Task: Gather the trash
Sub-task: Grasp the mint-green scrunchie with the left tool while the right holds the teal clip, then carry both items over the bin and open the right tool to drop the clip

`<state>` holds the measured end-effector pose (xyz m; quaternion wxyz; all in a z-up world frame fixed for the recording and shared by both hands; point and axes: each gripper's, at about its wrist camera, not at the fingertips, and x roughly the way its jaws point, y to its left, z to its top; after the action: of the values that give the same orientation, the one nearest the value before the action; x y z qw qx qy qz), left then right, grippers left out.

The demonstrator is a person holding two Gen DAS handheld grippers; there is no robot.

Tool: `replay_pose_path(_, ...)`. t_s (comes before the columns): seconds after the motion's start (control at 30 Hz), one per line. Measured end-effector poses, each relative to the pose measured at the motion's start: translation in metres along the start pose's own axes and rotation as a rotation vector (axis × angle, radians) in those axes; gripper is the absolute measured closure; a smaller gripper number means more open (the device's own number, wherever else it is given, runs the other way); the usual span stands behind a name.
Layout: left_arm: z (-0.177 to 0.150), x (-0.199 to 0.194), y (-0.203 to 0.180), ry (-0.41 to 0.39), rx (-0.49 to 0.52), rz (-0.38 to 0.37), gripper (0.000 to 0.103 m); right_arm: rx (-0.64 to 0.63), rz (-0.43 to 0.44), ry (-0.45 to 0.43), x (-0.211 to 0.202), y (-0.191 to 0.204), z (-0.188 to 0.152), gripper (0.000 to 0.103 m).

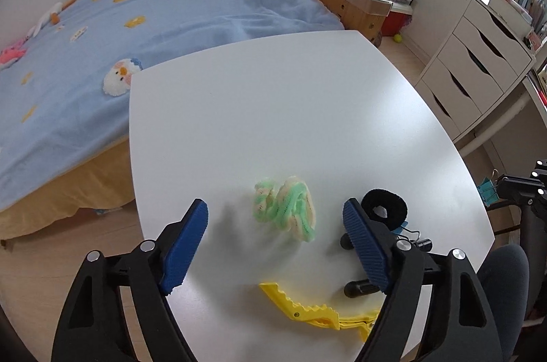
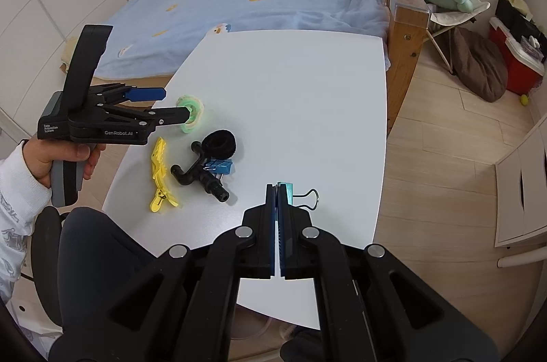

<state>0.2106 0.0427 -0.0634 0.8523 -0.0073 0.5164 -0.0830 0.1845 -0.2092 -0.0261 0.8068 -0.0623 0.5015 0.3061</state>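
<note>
"GenRobot.AI" left tool [image 2: 177, 104] agape around scrunchie [image 2: 190, 113]; right tool [image 2: 277, 191] clenched, empty.

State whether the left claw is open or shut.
Open: the left claw's blue pads stand apart either side of the green scrunchie, not pressing it.

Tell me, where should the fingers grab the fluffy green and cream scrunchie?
Probably across its bunched middle, coming down from above. The green and cream scrunchie lies flat and crumpled on the white table, soft all round, and already sits between the left gripper's spread fingers, untouched.
</note>
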Motion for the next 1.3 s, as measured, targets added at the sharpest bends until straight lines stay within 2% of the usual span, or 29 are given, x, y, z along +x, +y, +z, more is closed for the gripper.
replay_pose_path(0.17, -0.002, 0.008, 0.003, 0.008, -0.019, -0.011, 0.032, 0.003, 0.001, 0.0, 0.001, -0.002, 0.0, 0.102)
replay_pose_path(0.2, -0.002, 0.01, 0.004, 0.01, -0.021, -0.013, 0.037, 0.002, 0.001, 0.0, 0.001, -0.001, -0.001, 0.102)
replay_pose_path(0.33, -0.004, 0.013, 0.005, 0.012, -0.031, -0.021, 0.07, 0.002, 0.002, 0.001, 0.002, -0.002, -0.001, 0.102)
replay_pose_path(0.37, -0.004, 0.011, 0.005, 0.005, -0.031, -0.019, 0.073, 0.002, 0.003, 0.0, 0.002, -0.002, -0.001, 0.102)
replay_pose_path(0.43, -0.004, 0.009, 0.005, -0.009, -0.033, -0.011, 0.086, 0.002, 0.004, 0.0, 0.003, -0.002, -0.001, 0.102)
replay_pose_path(0.47, -0.005, 0.008, 0.005, -0.013, -0.034, -0.005, 0.088, 0.002, 0.003, 0.0, 0.005, -0.001, -0.001, 0.102)
replay_pose_path(0.67, -0.007, -0.004, 0.004, -0.046, -0.033, 0.007, 0.092, -0.004, 0.005, -0.003, 0.006, 0.004, 0.0, 0.102)
replay_pose_path(0.93, -0.017, -0.047, -0.01, -0.105, 0.006, 0.026, 0.092, -0.034, 0.006, -0.032, -0.007, 0.02, -0.003, 0.102)
replay_pose_path(1.3, -0.059, -0.108, -0.041, -0.181, 0.054, 0.0, 0.092, -0.096, 0.019, -0.075, -0.038, 0.052, -0.031, 0.102)
